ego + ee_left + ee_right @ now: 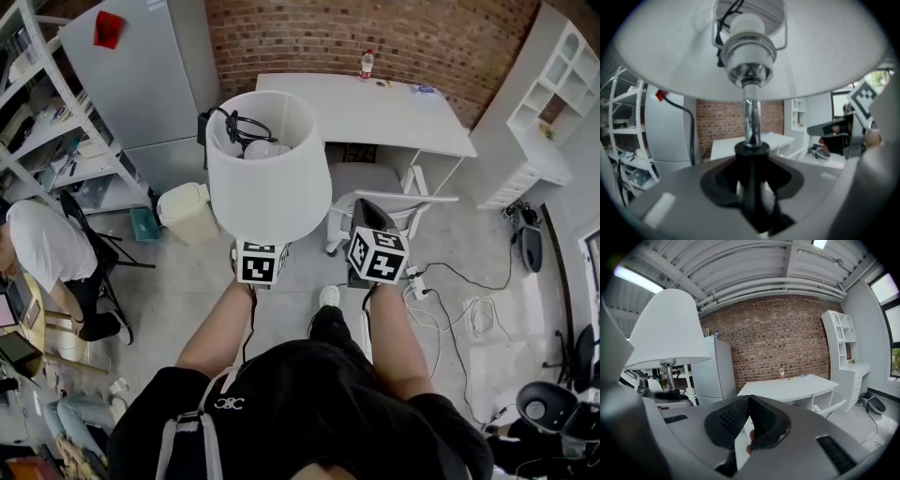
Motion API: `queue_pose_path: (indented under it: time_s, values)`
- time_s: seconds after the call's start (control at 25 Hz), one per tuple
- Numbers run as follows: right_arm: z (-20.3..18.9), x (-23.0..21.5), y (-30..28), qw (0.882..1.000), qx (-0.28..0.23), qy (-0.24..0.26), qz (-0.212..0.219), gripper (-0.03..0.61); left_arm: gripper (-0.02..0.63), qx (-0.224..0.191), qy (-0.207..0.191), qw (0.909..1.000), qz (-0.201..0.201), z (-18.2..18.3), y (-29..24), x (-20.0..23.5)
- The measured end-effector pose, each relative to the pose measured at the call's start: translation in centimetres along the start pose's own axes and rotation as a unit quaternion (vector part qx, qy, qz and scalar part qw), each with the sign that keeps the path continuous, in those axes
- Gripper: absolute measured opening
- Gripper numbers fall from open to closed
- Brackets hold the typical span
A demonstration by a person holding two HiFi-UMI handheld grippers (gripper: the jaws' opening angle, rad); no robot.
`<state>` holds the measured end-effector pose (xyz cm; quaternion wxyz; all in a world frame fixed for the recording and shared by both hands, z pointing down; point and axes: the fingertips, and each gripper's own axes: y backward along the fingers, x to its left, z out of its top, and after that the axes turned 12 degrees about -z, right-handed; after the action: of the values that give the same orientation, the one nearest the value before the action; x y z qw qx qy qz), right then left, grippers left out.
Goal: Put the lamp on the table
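One lamp (267,159) clamped in left hand-held gripper (750,185), right hand-held gripper (749,404) closed empty, chair (370,178) before table (375,112)

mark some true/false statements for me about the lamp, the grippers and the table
1. The left hand-held gripper grips the lamp low on its stem. True.
2. The lamp stands on the white table. False: it is held up in the air, short of the table.
3. The right hand-held gripper holds a bottle. False: its jaws are together on nothing; the bottle stands at the table's far edge.
4. The lampshade is white. True.
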<state>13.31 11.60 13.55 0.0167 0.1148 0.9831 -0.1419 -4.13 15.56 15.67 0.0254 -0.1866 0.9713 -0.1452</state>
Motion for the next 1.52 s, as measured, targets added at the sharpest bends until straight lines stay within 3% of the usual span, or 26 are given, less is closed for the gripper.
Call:
queue_pose_path:
  time_s: [0.56, 0.84, 1.16, 1.52]
  values:
    - [9.8, -7.1, -19.8, 0.999, -0.018, -0.007, 0.044, -0.002, 0.137, 0.000, -0.008, 0.9998, 0.016, 7.6, -18.6, 5.4]
    - [10.6, -11.2, -27.6, 0.999, 0.006, -0.002, 0.050, -0.002, 0.137, 0.003, -0.005, 1.0000, 0.008, 9.5, -27.5, 6.1]
    - [10.0, -12.5, -33.1, 0.997, 0.028, 0.014, 0.065, -0.003, 0.135, -0.010, 0.008, 0.9999, -0.002, 9.9, -34.5, 7.7]
    - [9.3, -14.6, -40.0, 0.998, 0.056, 0.016, 0.019, -0.002, 0.133, -0.020, -0.003, 0.9984, -0.052, 10.9, -43.6, 11.5]
